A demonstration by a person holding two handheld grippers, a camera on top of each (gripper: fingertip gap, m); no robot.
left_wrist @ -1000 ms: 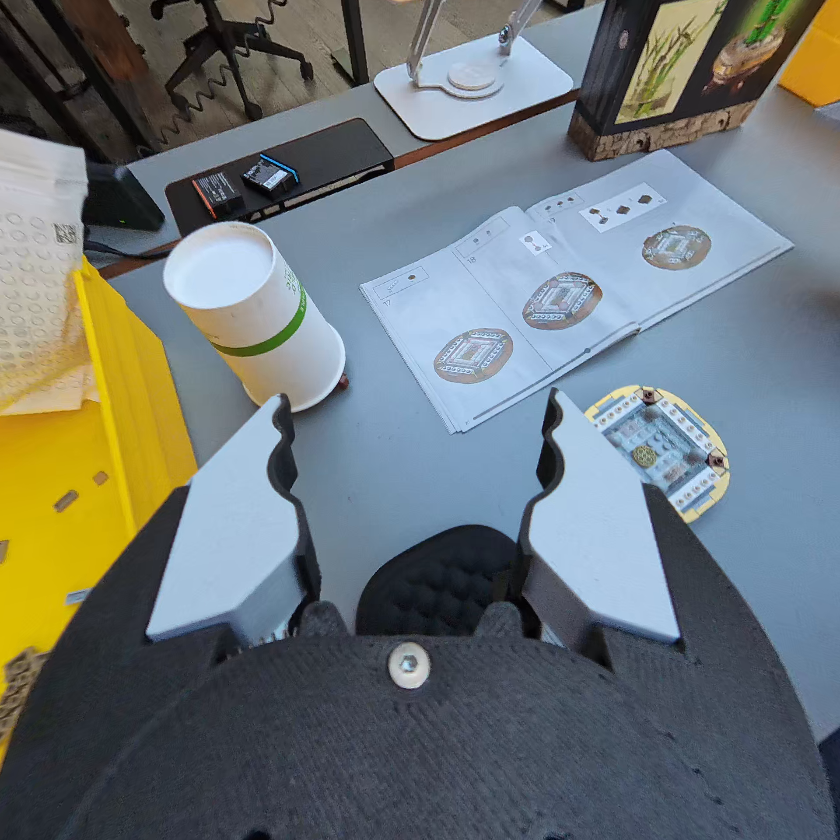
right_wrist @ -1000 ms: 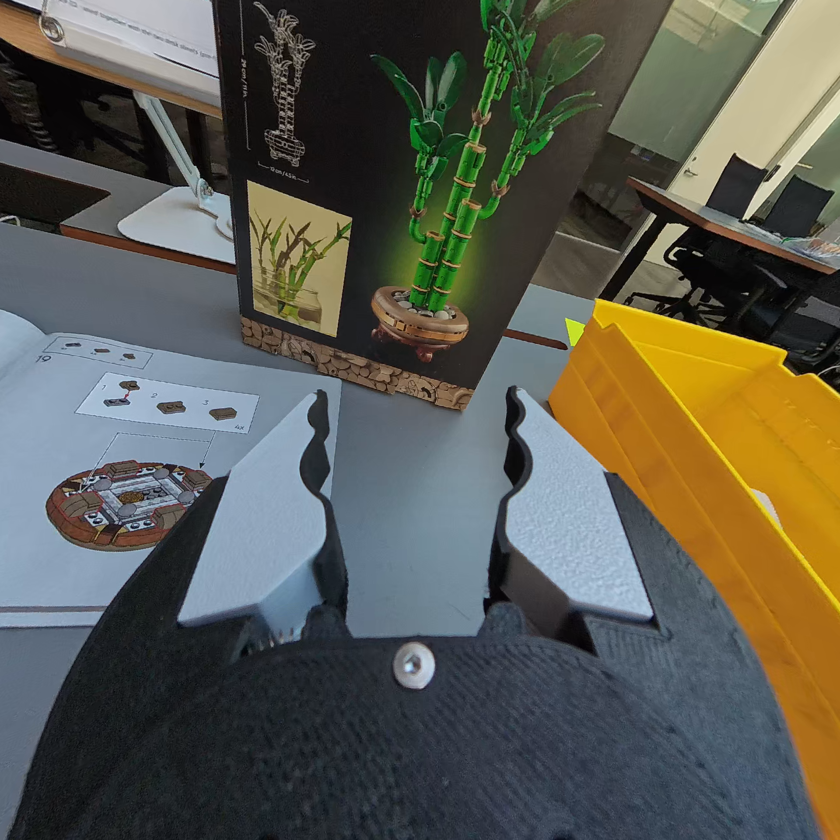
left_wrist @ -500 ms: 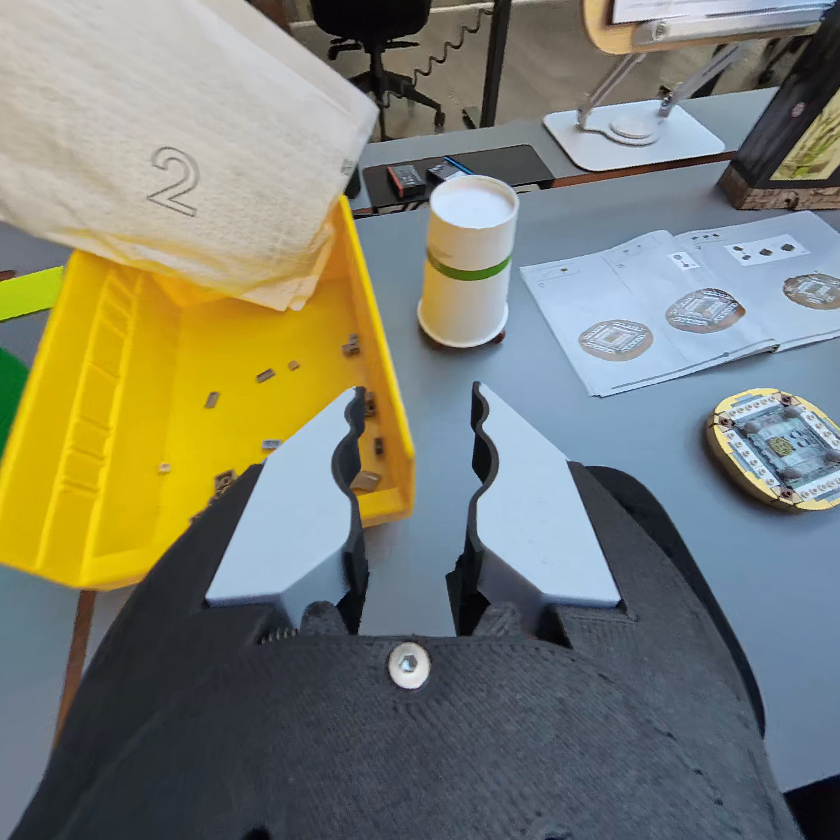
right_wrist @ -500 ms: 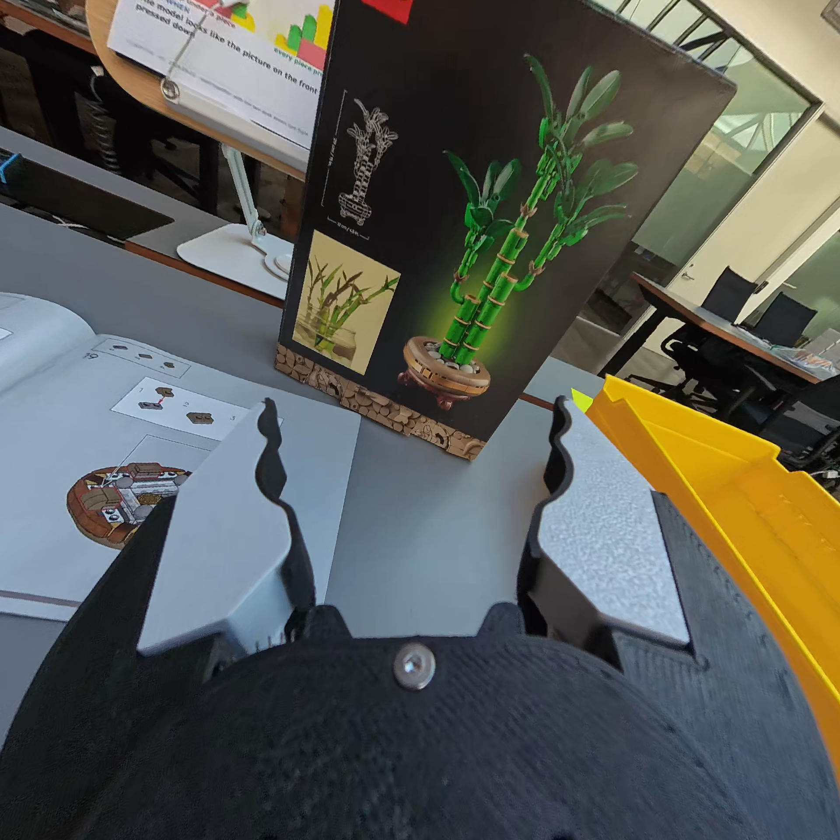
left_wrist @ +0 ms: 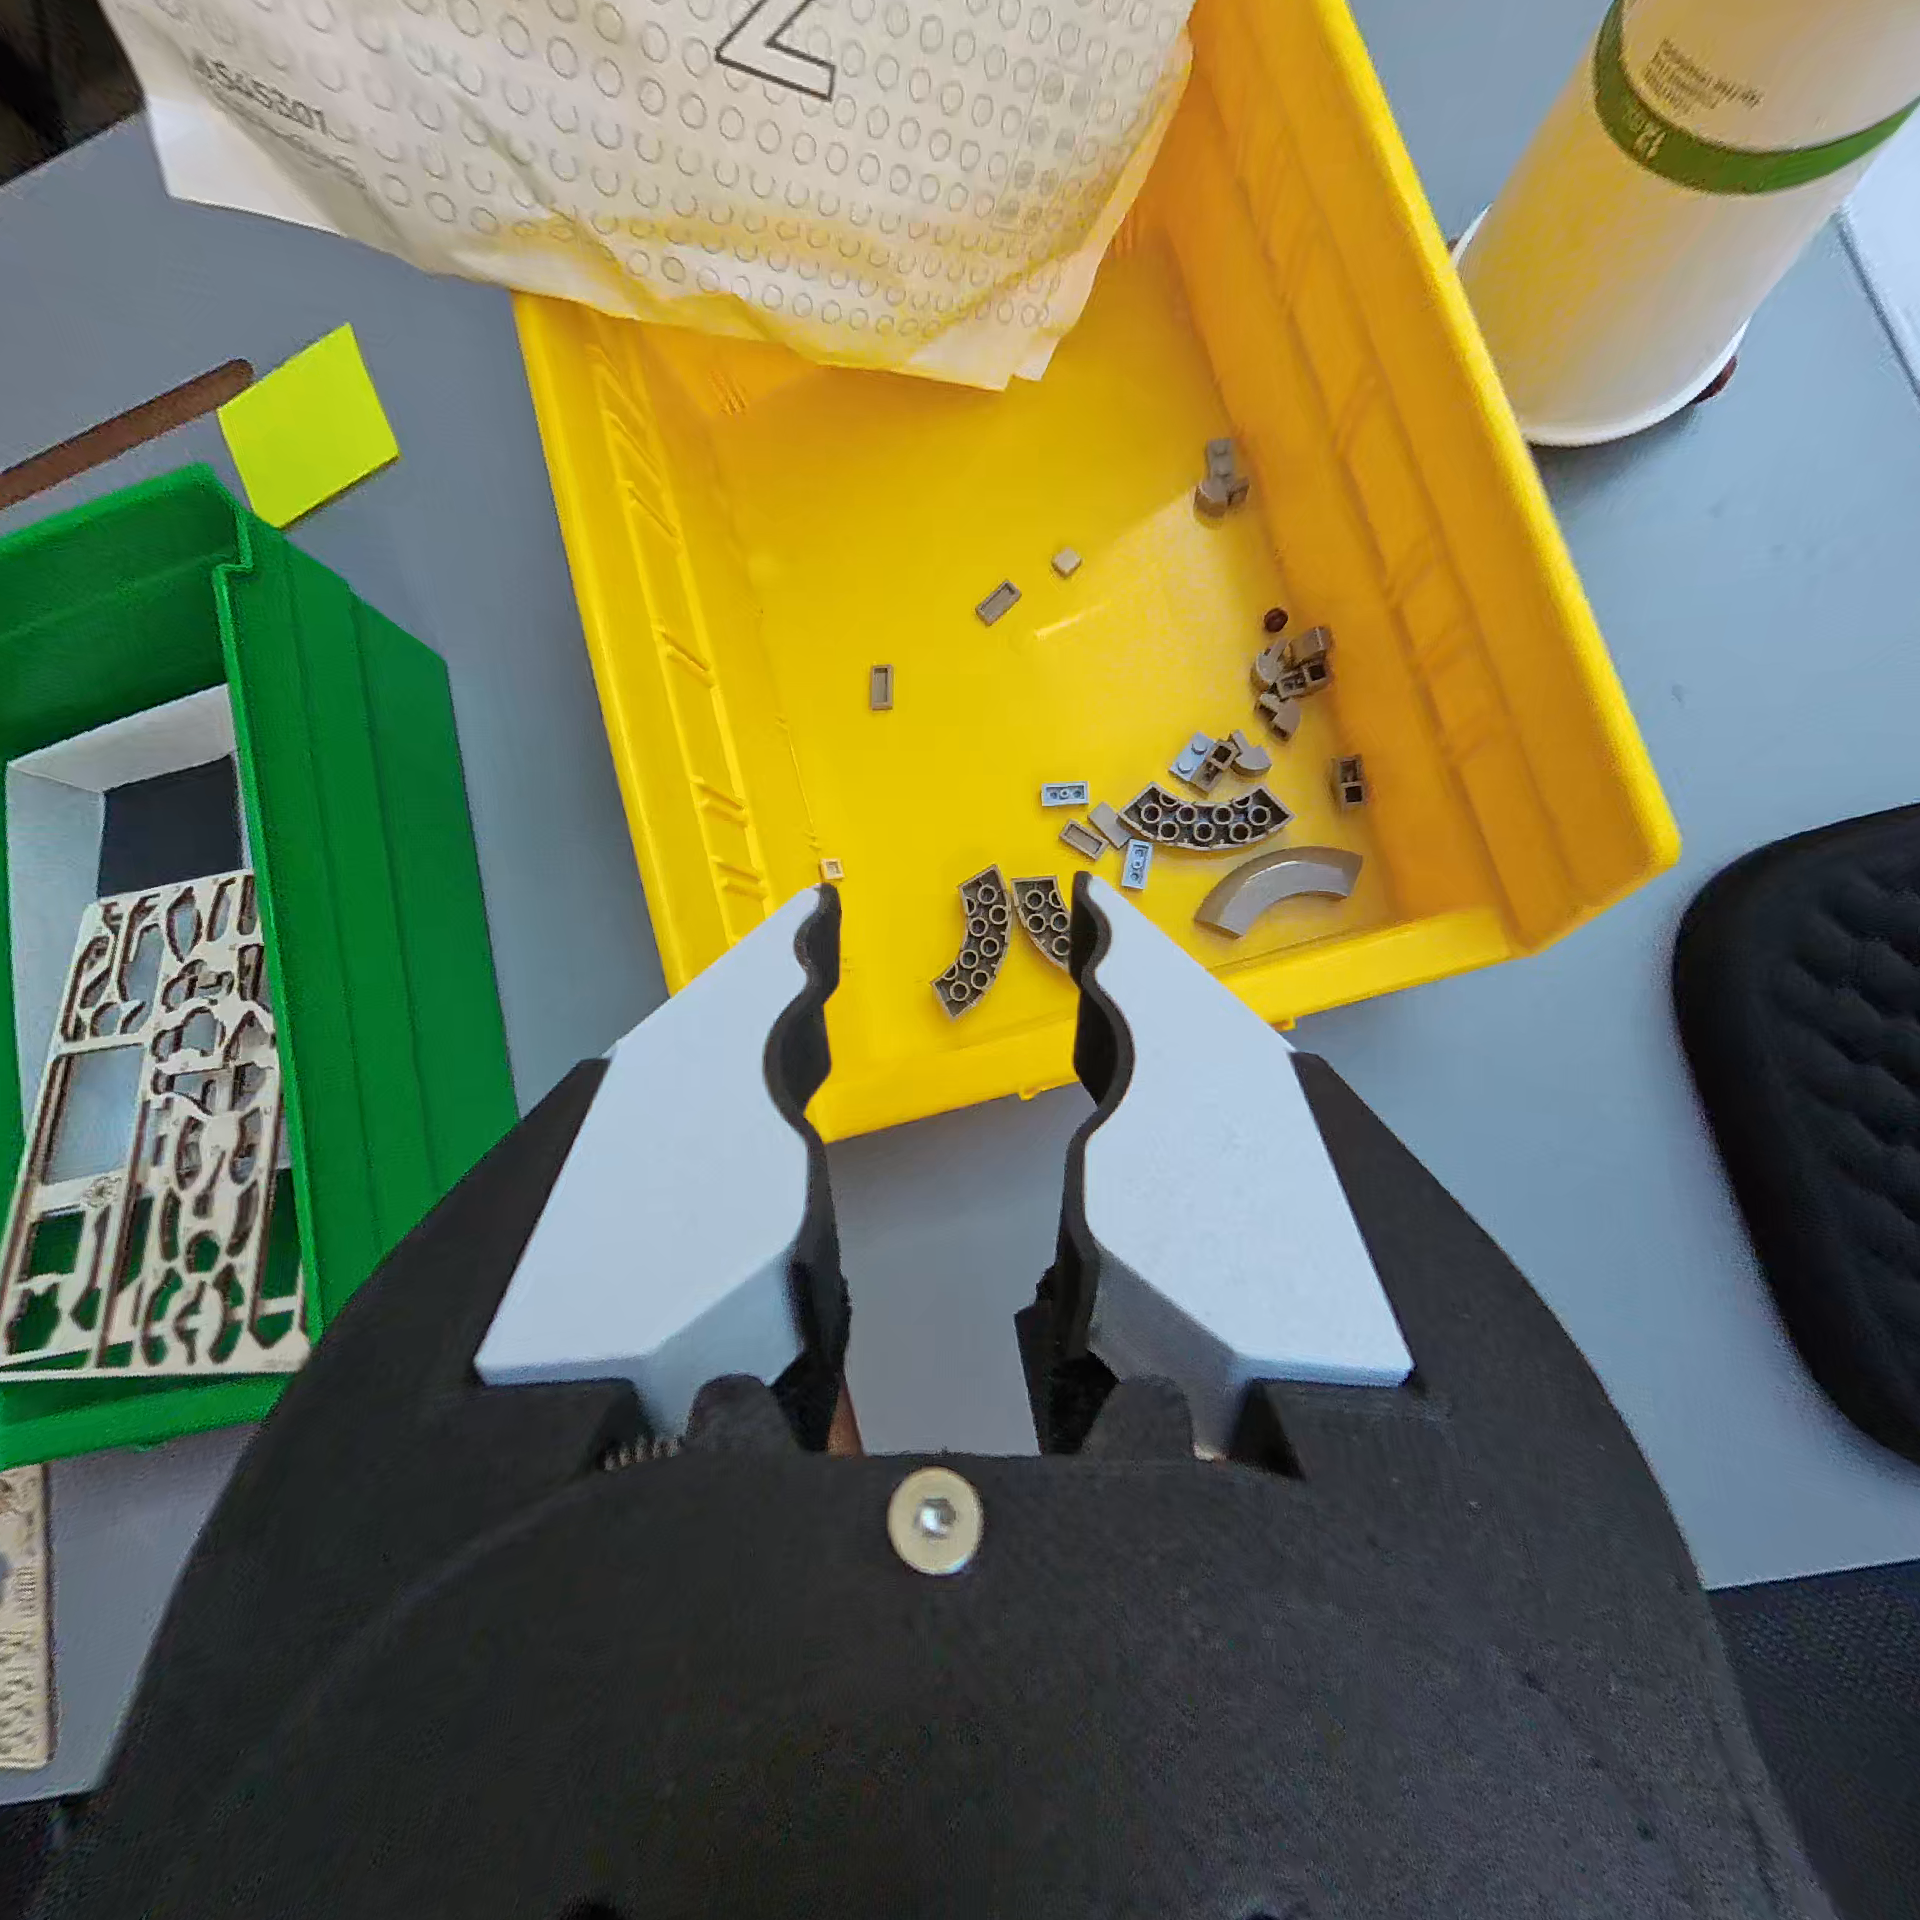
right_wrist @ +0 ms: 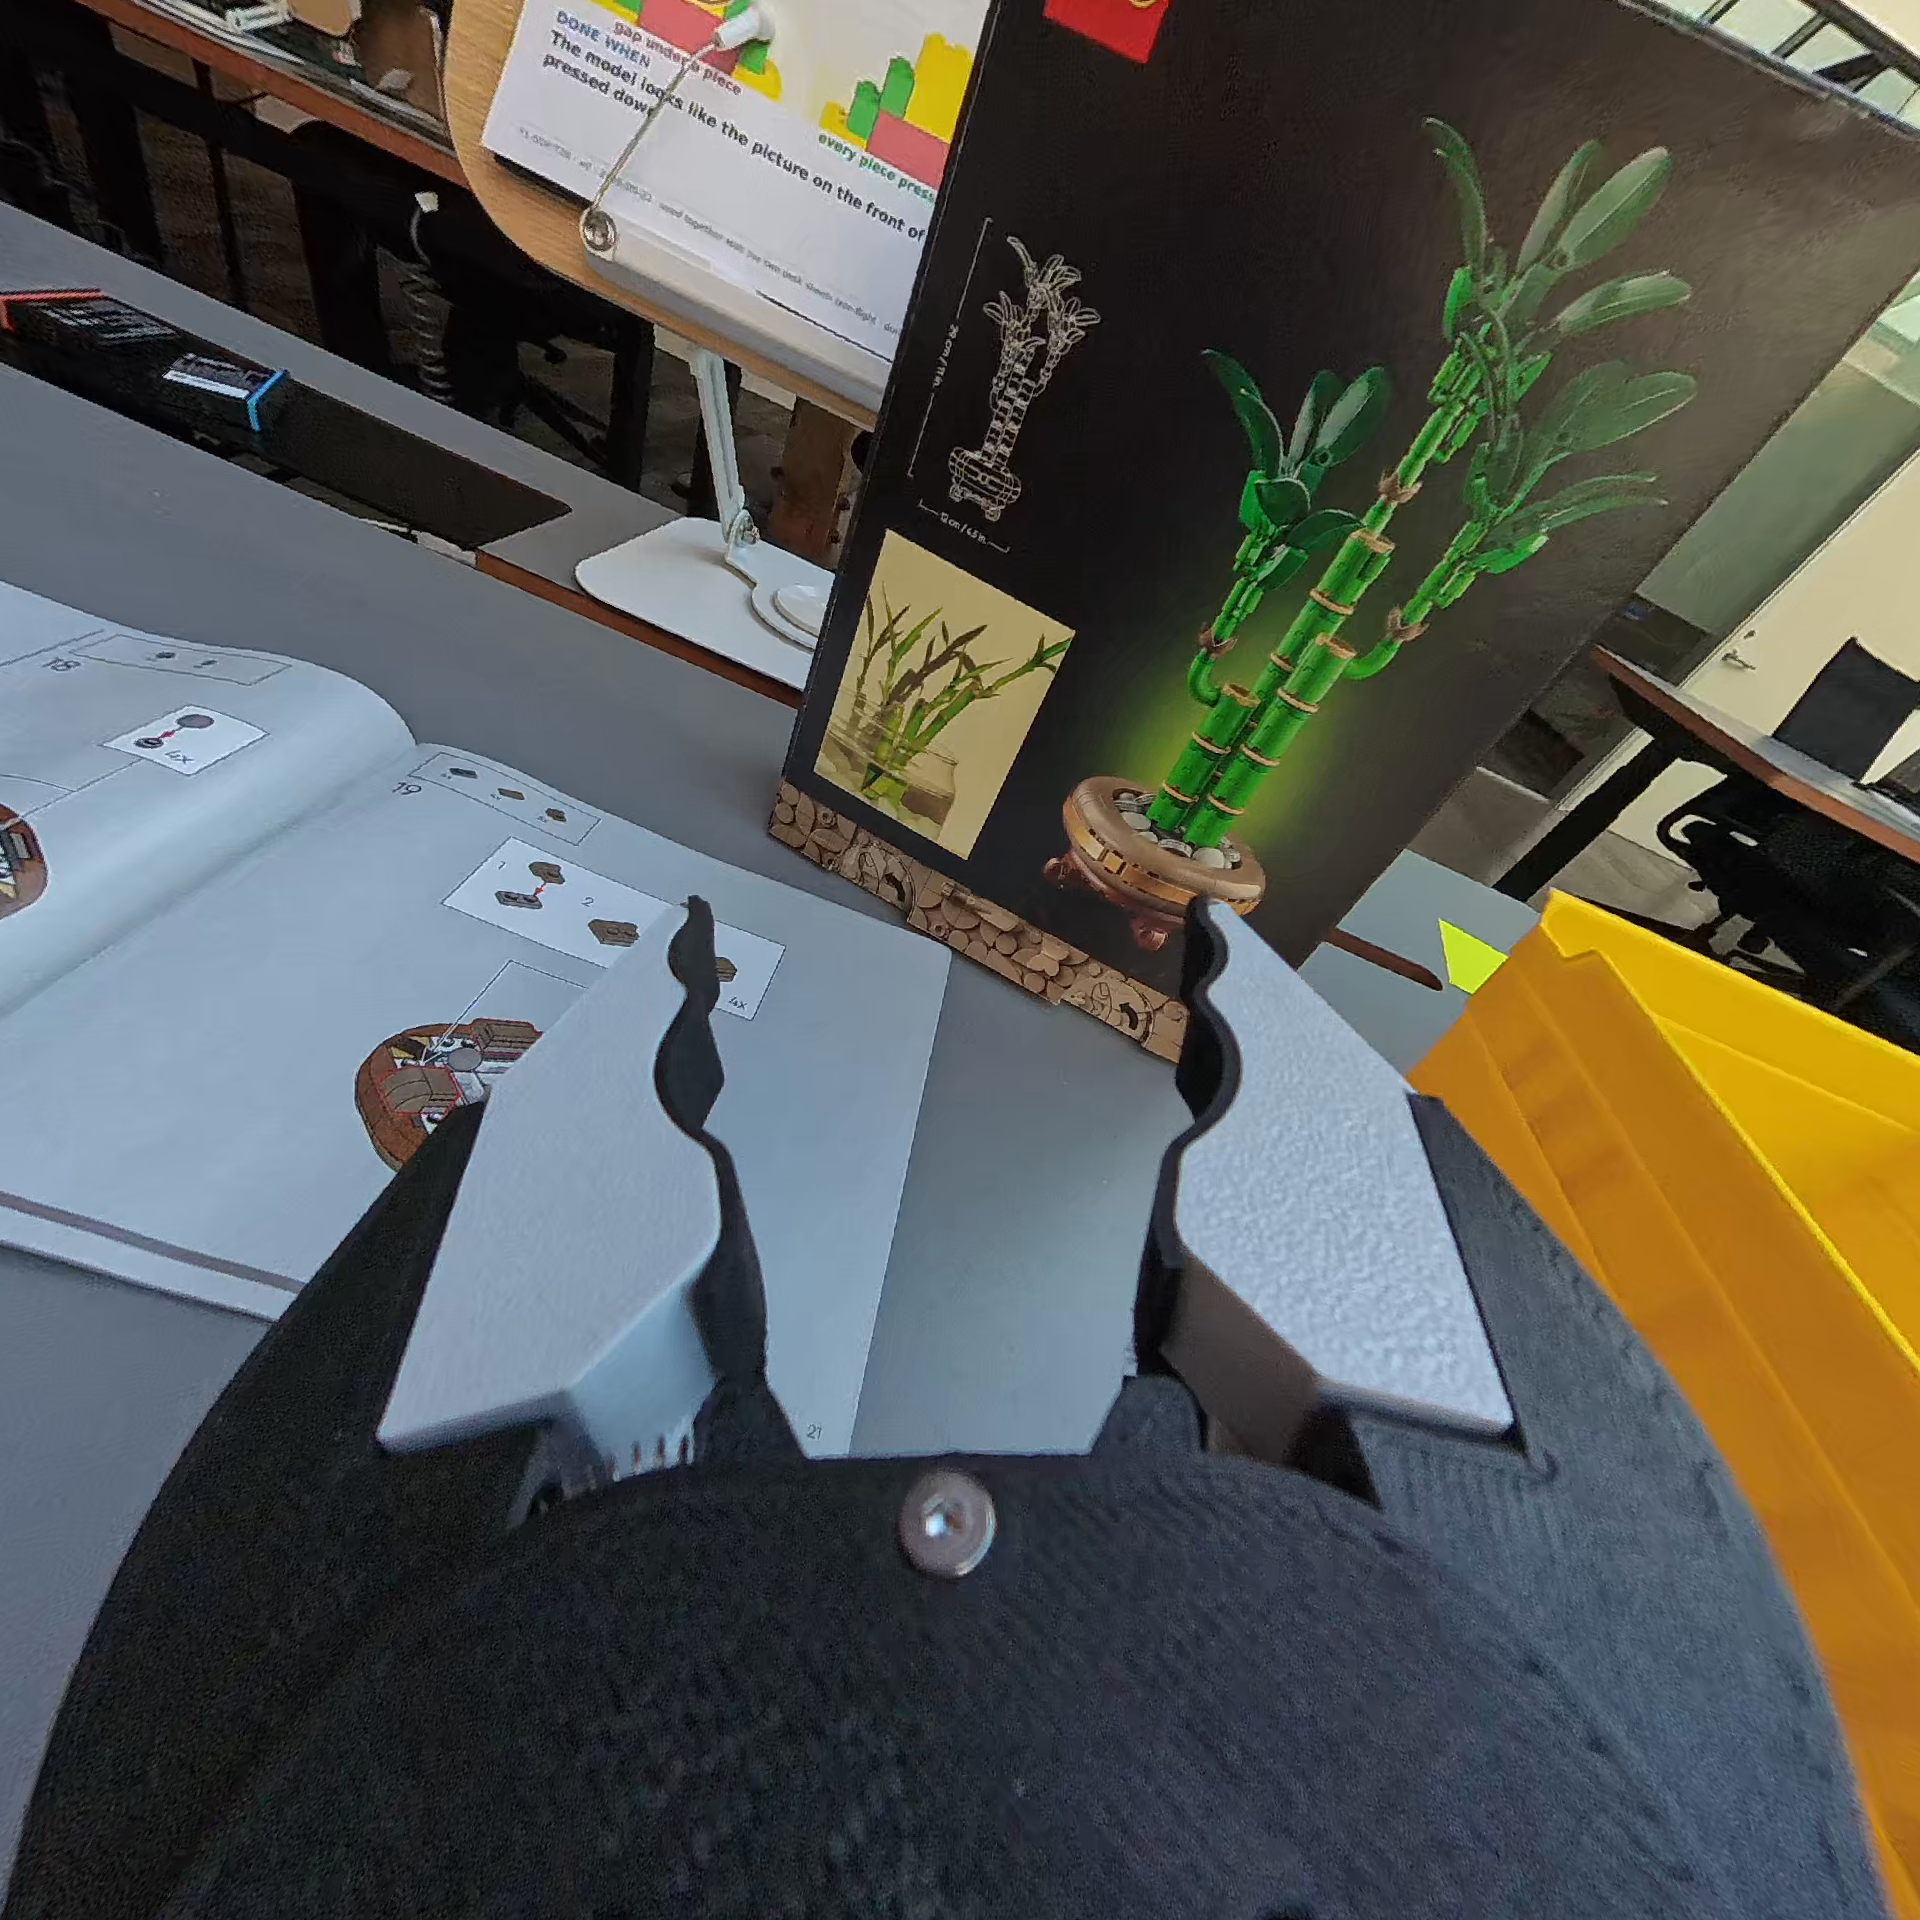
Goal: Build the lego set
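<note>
Yellow bin on the tabletop holds the loose grey lego pieces, and the left gripper hovers over them, fingers spread and empty, apparently choosing a piece; next comes a precise pinch, while the right gripper waits spread over the instruction booklet.

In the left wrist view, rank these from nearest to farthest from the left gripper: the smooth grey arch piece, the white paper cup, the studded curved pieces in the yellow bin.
From the left gripper:
1. Studded curved pieces, right between the fingertips, on the yellow bin floor.
2. Smooth grey arch piece, to the right, near the bin's front wall.
3. White paper cup, far upper right, outside the bin.
</note>
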